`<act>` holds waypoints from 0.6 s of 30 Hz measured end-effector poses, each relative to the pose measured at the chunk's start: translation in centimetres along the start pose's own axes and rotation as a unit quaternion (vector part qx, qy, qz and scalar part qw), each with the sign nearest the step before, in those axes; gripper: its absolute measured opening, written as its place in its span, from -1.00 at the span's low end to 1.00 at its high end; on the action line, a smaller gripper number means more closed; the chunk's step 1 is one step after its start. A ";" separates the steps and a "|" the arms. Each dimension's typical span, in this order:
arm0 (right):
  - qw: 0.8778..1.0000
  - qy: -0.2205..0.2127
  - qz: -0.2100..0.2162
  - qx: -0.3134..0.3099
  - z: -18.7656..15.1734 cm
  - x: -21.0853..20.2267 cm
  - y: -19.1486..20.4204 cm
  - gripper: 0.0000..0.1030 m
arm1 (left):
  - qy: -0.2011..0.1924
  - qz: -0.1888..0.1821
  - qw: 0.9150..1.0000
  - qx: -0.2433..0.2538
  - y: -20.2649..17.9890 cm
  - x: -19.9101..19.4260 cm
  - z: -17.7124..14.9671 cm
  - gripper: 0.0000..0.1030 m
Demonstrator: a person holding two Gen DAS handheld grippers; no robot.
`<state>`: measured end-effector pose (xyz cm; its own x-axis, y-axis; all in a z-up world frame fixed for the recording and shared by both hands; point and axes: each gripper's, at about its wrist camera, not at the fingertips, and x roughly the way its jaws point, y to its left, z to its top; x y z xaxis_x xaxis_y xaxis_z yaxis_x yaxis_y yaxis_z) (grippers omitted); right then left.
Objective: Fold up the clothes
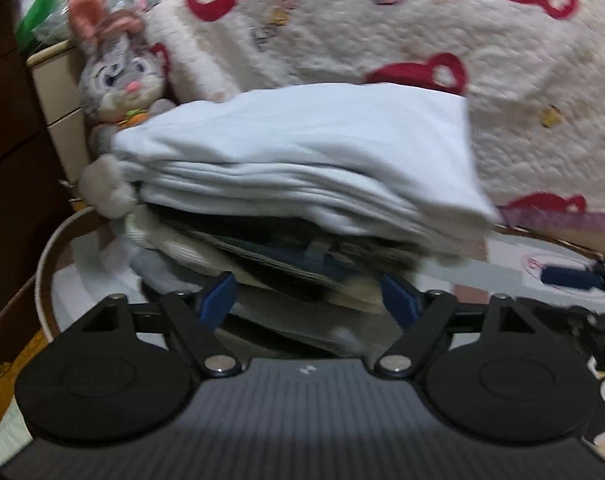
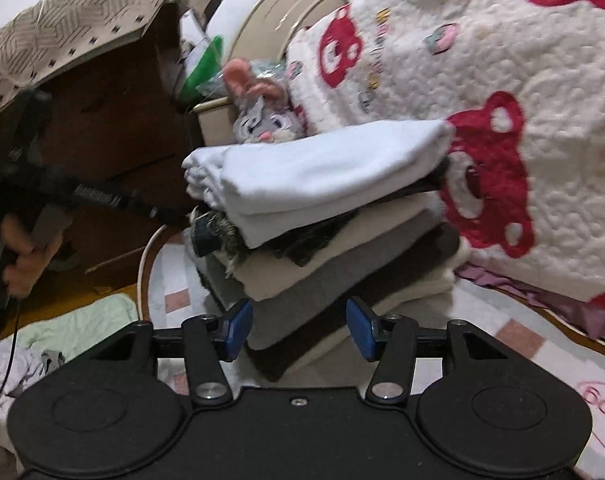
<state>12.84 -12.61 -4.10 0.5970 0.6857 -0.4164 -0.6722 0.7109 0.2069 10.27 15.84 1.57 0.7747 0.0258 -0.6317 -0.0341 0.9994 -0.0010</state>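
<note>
While both sets of jaws stand apart with nothing between them, the left gripper [image 1: 308,300] and right gripper [image 2: 298,330] sit just short of the stack of folded clothes [image 2: 334,256] on the bed. The pale blue garment [image 1: 302,160] lies on top, overhanging the darker layers. Behind it leans a plush rabbit [image 1: 114,76] against the bear-print blanket [image 1: 502,60]. A nudge could, likely, topple the uneven, tilted pile.
</note>
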 end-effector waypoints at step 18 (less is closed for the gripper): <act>0.999 -0.025 -0.027 0.030 -4.6 -12.5 0.2 0.57 | 0.025 -0.013 1.000 0.011 -14.5 -7.2 -5.9 0.94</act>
<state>3.23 -21.74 -2.91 0.6534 0.6526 -0.3836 -0.6128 0.7535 0.2382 1.42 1.07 1.58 0.7422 -0.0007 -0.6702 -0.0001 1.0000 -0.0013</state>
